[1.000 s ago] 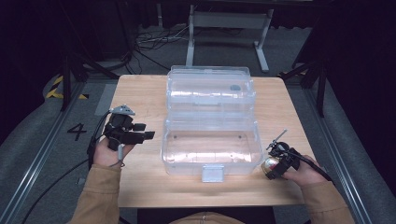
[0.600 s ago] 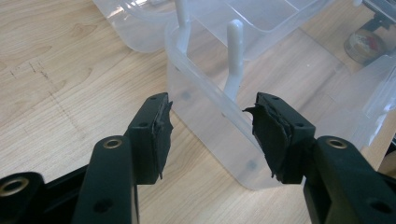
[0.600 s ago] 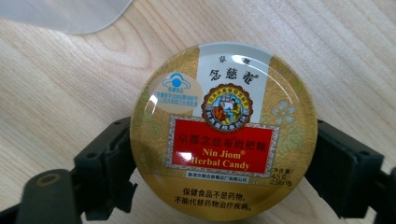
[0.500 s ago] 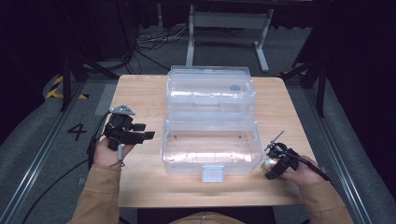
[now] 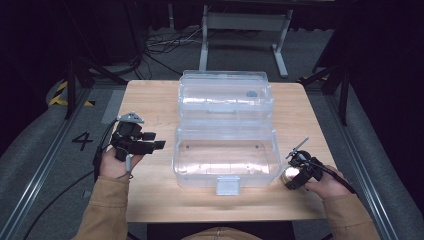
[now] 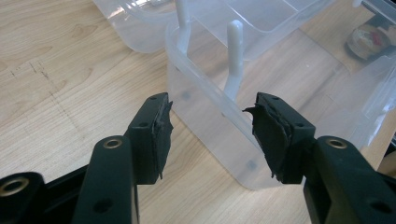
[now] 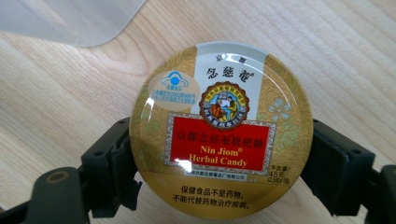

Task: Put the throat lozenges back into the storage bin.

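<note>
Round candy tin, gold lid with a red "Nin Jiom Herbal Candy" label, sits between the jaws of the right claw. Jaws have just been closing; both pads now bear on the tin's rim on either side, so it's gripped. Lid faces the camera in the right gripper view, label readable, wood grain behind it.

In the high view the tin is at the right claw, over the near right part of the desk, just beside the right front corner of the clear plastic box. Can't tell whether the tin rests on the desk or is lifted off it.

Box is open: base nearer the person with a latch tab on the front edge, lid folded back behind it. Both halves look empty, apart from a small grey mark in the lid.

Left claw hangs over the left side of the desk, aimed at the box's left end, near but apart from it. In the left gripper view the left claw has jaws spread with nothing between them, the box wall beyond.
</note>
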The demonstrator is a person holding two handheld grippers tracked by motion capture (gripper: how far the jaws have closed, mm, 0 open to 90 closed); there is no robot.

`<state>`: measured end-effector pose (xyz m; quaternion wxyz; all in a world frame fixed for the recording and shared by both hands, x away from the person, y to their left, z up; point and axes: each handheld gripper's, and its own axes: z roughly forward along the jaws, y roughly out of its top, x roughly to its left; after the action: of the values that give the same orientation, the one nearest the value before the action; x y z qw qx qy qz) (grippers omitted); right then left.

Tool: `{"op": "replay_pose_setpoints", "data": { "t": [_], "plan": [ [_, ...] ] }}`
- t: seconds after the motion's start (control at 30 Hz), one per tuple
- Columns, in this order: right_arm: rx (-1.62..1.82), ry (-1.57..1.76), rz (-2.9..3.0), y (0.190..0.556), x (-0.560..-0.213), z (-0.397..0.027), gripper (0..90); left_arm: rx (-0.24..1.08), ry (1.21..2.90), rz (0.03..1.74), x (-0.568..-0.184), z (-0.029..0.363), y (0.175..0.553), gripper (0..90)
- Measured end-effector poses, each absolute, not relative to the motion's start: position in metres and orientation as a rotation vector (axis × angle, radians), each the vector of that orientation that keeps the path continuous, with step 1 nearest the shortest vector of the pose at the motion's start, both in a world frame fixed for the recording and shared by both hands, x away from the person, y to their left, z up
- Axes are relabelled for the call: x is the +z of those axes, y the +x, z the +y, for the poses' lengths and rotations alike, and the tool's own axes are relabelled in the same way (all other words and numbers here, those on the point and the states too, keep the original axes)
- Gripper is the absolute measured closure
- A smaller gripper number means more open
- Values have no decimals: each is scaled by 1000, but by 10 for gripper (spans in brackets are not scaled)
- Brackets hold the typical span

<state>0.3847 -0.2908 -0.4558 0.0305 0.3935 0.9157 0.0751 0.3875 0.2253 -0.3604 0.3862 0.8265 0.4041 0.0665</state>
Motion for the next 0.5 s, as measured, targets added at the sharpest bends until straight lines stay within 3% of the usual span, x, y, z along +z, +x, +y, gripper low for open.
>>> {"op": "replay_pose_setpoints", "data": {
  "t": [0.5],
  "plan": [
    [338,1217,2763,387,-418,-294,205,183,2088,1043,-358,229,382,470]
  ]
}}
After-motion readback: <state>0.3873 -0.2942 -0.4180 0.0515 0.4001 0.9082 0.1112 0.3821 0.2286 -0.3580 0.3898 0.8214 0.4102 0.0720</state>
